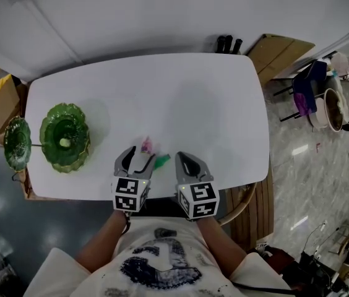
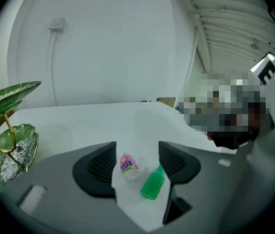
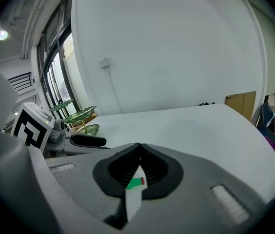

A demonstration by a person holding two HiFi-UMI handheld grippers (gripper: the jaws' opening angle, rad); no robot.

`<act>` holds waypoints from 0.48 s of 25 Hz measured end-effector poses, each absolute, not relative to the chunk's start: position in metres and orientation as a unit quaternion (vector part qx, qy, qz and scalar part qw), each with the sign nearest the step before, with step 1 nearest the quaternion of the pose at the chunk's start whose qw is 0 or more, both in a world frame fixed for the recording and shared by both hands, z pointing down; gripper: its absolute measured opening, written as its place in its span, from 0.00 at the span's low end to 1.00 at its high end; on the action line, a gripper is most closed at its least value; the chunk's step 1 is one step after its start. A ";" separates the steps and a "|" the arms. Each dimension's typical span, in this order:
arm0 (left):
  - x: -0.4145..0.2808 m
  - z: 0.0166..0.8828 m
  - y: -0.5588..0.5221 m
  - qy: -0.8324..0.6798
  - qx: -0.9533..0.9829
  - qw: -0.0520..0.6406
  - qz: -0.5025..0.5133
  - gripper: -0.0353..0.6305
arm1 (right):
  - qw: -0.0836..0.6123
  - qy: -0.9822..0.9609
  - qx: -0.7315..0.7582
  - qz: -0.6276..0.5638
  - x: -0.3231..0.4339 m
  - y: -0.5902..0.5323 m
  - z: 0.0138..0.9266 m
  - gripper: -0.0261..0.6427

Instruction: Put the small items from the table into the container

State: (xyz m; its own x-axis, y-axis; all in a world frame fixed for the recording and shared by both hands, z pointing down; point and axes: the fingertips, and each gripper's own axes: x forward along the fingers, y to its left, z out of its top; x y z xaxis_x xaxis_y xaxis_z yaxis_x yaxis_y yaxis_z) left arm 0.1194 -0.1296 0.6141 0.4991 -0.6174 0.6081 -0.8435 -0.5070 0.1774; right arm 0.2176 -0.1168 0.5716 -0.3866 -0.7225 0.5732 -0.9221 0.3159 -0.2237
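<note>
Two small items lie on the white table near its front edge: a pink and white capsule and a green dropper bottle. My left gripper hovers just behind them, open. In the left gripper view the capsule and the green bottle show in the gap of the left gripper, and neither pad touches them. My right gripper is beside the bottle, shut and empty. In the right gripper view the right gripper has its tips together, with the bottle peeking below. The green leaf-shaped dish stands at the table's left.
A second, smaller green leaf dish hangs past the table's left edge on the same stand. A wooden chair sits at the front right corner. Cardboard leans beyond the far right corner. The left gripper shows at the left in the right gripper view.
</note>
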 end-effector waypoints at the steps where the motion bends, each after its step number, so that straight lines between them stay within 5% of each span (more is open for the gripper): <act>1: 0.119 0.618 -0.130 -0.438 0.832 0.235 0.246 0.41 | 0.188 -0.788 0.521 0.267 0.218 -0.118 0.573 0.04; 12: 0.120 0.654 -0.132 -0.431 0.813 0.279 0.276 0.41 | 0.192 -0.780 0.526 0.280 0.227 -0.123 0.586 0.04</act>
State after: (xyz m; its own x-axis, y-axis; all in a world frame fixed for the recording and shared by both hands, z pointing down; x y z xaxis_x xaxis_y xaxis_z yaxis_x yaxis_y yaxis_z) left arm 0.1204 -0.1322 0.6535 0.4762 -0.5460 0.6893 -0.8542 -0.4734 0.2152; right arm 0.2266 -0.1233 0.5859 -0.3728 -0.7129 0.5939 -0.9279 0.2890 -0.2354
